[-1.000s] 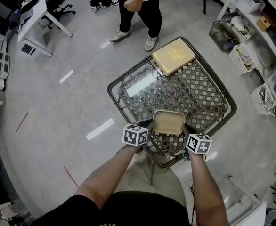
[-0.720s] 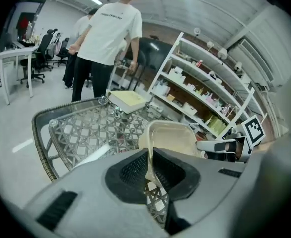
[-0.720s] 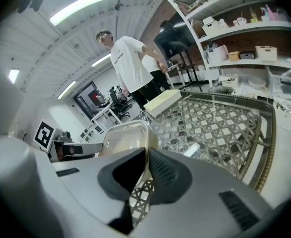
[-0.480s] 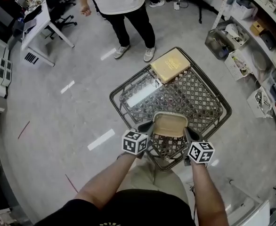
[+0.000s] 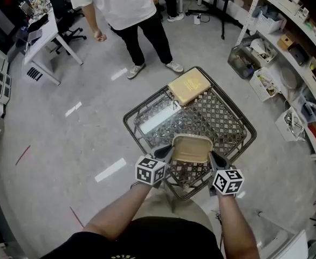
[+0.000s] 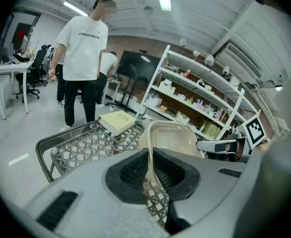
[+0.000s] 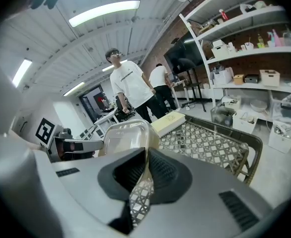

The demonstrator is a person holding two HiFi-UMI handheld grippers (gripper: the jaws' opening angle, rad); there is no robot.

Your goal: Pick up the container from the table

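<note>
Nearest the viewer, two bare forearms carry the left tool (image 5: pixel 166 151) and the right tool (image 5: pixel 214 158), each topped by a cube of square markers. Each tool's jaws are closed on an opposite rim of the translucent beige plastic container (image 5: pixel 191 148), and both gripper views show the thin wall pinched between the dark ribbed pads. The container is open-topped and roughly level. It is held between the two tools over the near end of the dark metal lattice-topped bench (image 5: pixel 234 124), clear of its surface. Under the bench lies a pale grey polished floor (image 5: pixel 66 134) with short white tape marks. Compared with one second ago, the container and both tools stand higher above the lattice. Both grips sit at the same two rims. The flat yellow-tan box (image 5: pixel 189 86) remains on the far corner of the bench, well apart from the container. A person in a white T-shirt and black trousers (image 5: pixel 123 7) stood just beyond that corner before and is now further off, toward the upper left. Nothing lies between the container and the tools. To the right, white open shelving (image 5: pixel 290 42) carries bins and small goods, with a clear crate (image 5: pixel 245 58) on the floor beside it. At far left are a white desk (image 5: pixel 42 34) and black office chairs (image 5: pixel 66 1).
</note>
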